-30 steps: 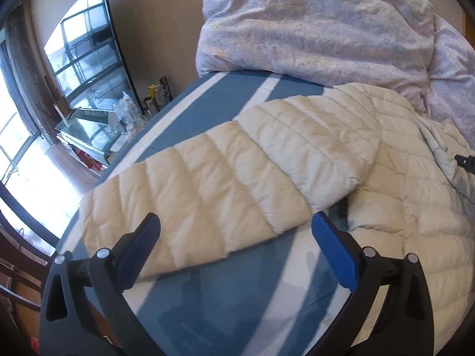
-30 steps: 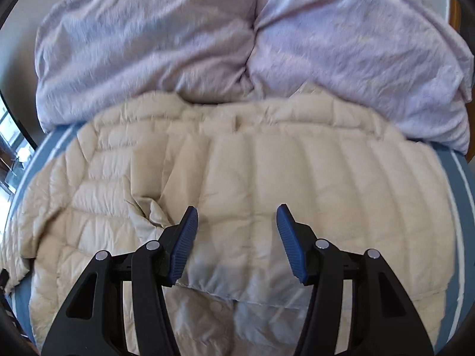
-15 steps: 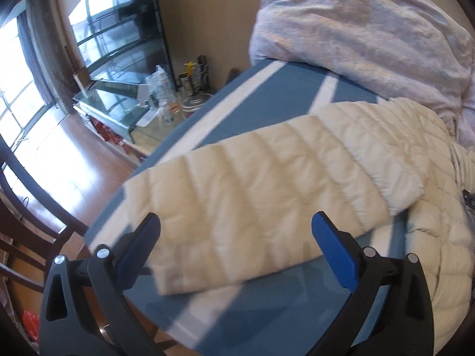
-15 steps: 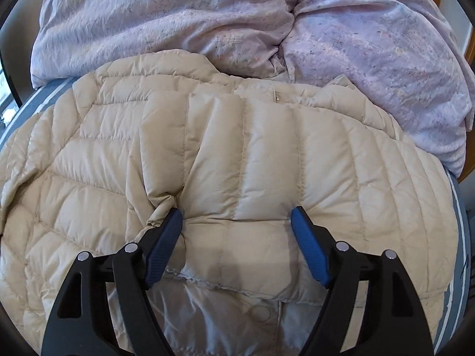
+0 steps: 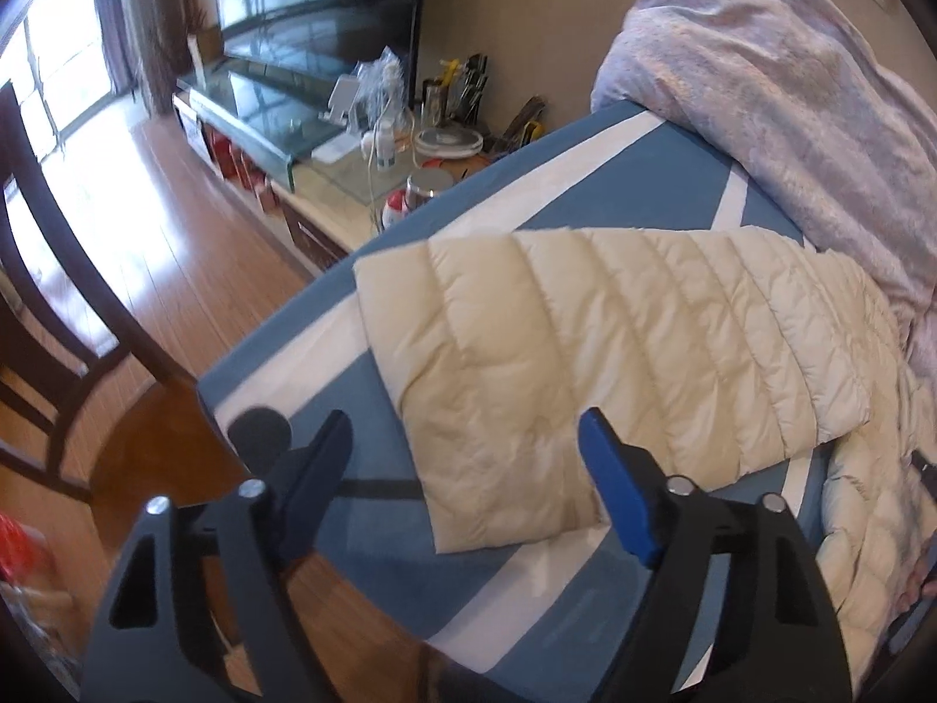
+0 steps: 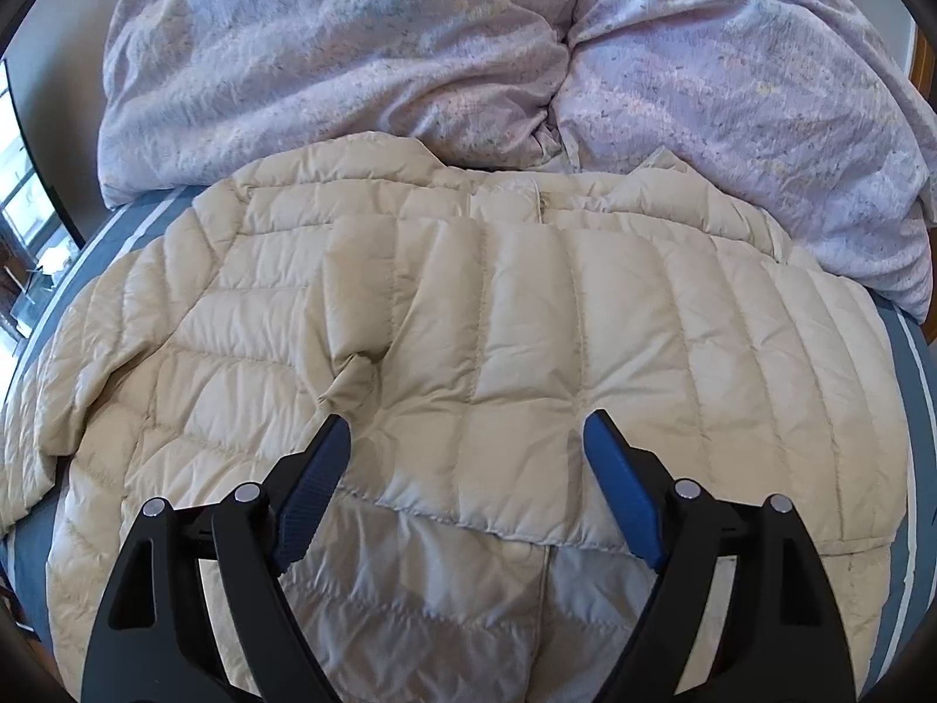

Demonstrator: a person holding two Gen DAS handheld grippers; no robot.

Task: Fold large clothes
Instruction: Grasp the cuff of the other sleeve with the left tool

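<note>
Left wrist view: both grippers, left gripper (image 5: 465, 477) and right gripper (image 6: 468, 474), gape wide and empty, so the slippery jacket sleeve (image 5: 585, 363) near the bed's (image 5: 562, 176) corner may slide off.

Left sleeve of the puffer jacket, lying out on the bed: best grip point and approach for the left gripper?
Take the sleeve at its cuff end, the square edge nearest the bed's side. It lies flat and spread, so slide the open left gripper in low from the cuff side, one finger under the edge.
</note>
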